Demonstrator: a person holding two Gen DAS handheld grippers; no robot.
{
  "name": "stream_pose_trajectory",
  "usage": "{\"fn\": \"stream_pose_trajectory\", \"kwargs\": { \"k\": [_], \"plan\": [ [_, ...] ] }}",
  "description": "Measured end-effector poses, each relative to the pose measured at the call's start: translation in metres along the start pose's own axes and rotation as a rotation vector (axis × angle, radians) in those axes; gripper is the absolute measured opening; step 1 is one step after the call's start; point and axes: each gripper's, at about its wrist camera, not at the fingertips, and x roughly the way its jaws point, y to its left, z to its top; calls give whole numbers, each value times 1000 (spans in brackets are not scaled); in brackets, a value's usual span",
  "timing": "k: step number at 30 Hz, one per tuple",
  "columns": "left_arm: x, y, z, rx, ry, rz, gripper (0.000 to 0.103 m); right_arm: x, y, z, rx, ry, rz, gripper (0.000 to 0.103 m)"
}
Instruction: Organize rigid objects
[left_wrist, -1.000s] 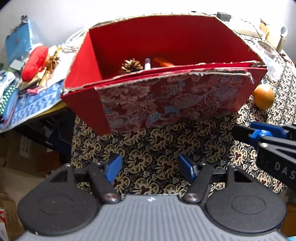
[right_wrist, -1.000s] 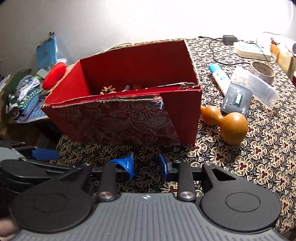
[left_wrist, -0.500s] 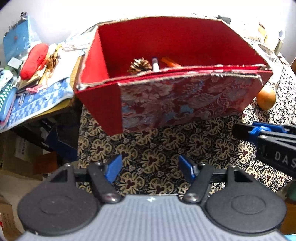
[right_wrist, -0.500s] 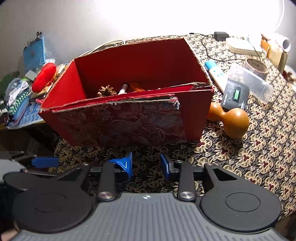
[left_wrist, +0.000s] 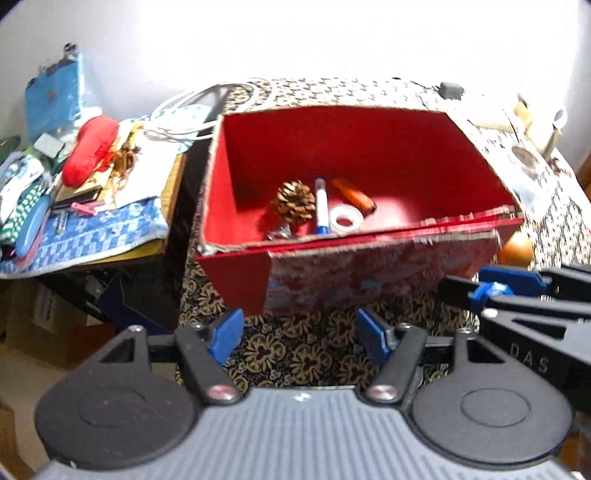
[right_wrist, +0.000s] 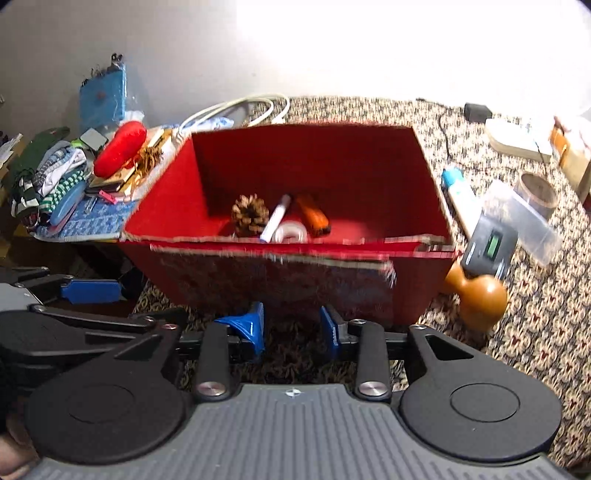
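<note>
The wooden gourd (right_wrist: 476, 297) lay just right of the red box (right_wrist: 306, 173), long axis sideways, nearer the right gripper (right_wrist: 291, 330), both jaws open, empty.

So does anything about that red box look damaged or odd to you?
Yes. The red cardboard box has a ragged, frayed front rim, and its brocade fabric covering stops short of the right corner, leaving a torn edge. The brown wooden gourd lies outside, against that corner.
</note>
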Motion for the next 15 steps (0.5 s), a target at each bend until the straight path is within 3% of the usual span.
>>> {"fn": "stream_pose_trajectory", "kwargs": {
  "k": [15],
  "plan": [
    [9, -12, 5, -19, 10, 94, 69, -4, -10, 5, 5, -28, -46, 17]
  ]
}}
